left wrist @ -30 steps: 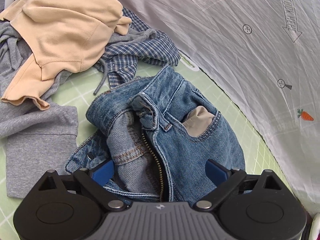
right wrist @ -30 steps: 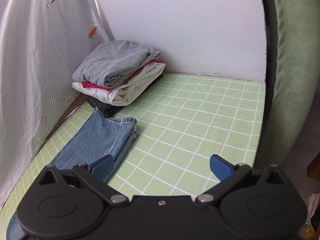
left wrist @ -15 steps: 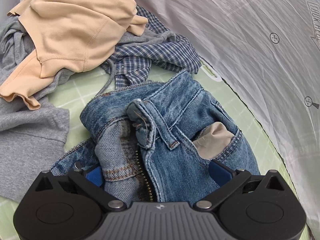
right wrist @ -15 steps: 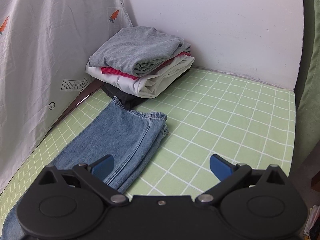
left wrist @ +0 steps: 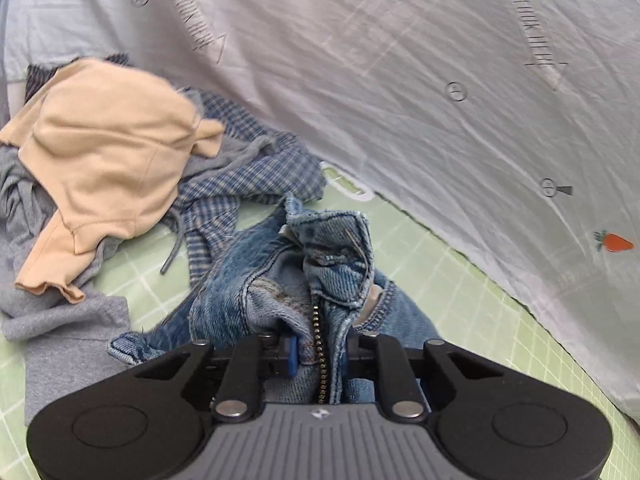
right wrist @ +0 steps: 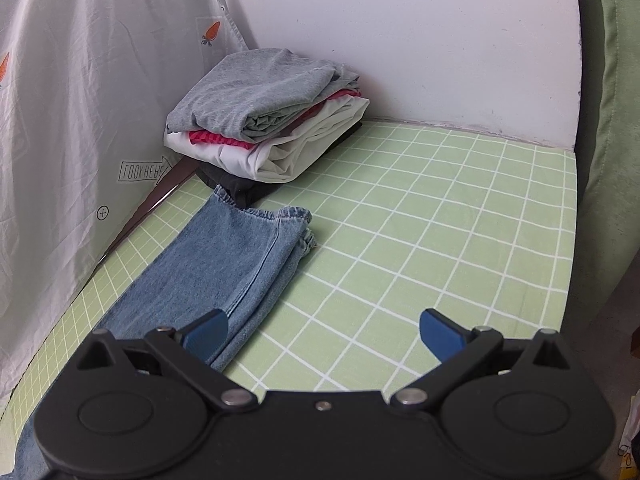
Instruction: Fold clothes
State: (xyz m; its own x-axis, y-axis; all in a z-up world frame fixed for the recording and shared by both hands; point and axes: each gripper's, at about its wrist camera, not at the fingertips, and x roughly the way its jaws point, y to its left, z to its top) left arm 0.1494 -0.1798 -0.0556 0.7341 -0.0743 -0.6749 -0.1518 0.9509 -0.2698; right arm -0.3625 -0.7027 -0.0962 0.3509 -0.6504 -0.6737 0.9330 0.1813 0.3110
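Left wrist view: the left claw [left wrist: 318,354] is closing, its blue pads narrow and pinching the zipper fly of the jeans [left wrist: 304,280] at bottom centre, the waistband bunched up above it. A pile of unfolded clothes [left wrist: 108,168] lies at the left on the green checked sheet [left wrist: 452,276]. Right wrist view: the right claw [right wrist: 324,330] stands wide, holding nothing, low in the frame; the jeans' legs [right wrist: 228,256] lie flat at lower left, their hems near a folded stack [right wrist: 268,120] at upper centre.

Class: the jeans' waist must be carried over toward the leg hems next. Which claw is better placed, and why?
Left. The left claw is closing on the jeans at the zipper; the right claw is open, empty, above the legs.
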